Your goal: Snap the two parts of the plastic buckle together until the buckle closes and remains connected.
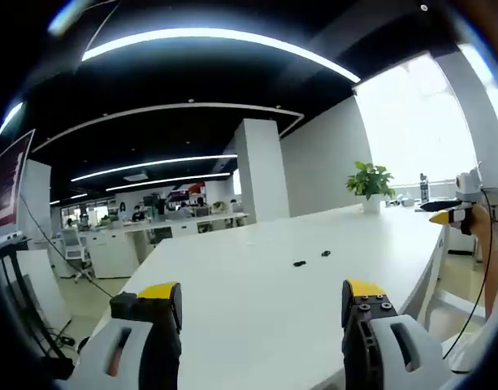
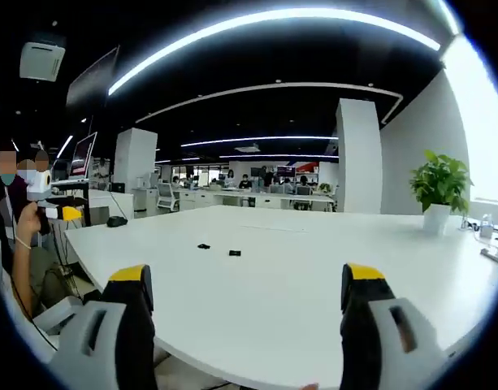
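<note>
out on the white table (image 1: 257,309), at about twelve o'clock ahead of my left gripper (image 1: 261,305), the two buckle halves lie as small dark pieces, the left half (image 1: 299,263) and the right half (image 1: 326,253) near each other but apart. from my right gripper (image 2: 249,292) they sit at about eleven o'clock, one piece (image 2: 203,246) beside the other (image 2: 234,253). both pairs of fingers stand wide apart and hold nothing. nothing is snapped yet. the risk i judge from here: the halves are small and well away, so a hasty reach could knock one skidding across the smooth top, or i could pinch one crooked so the prongs miss the socket. a potted plant (image 1: 370,183) stands far off.
</note>
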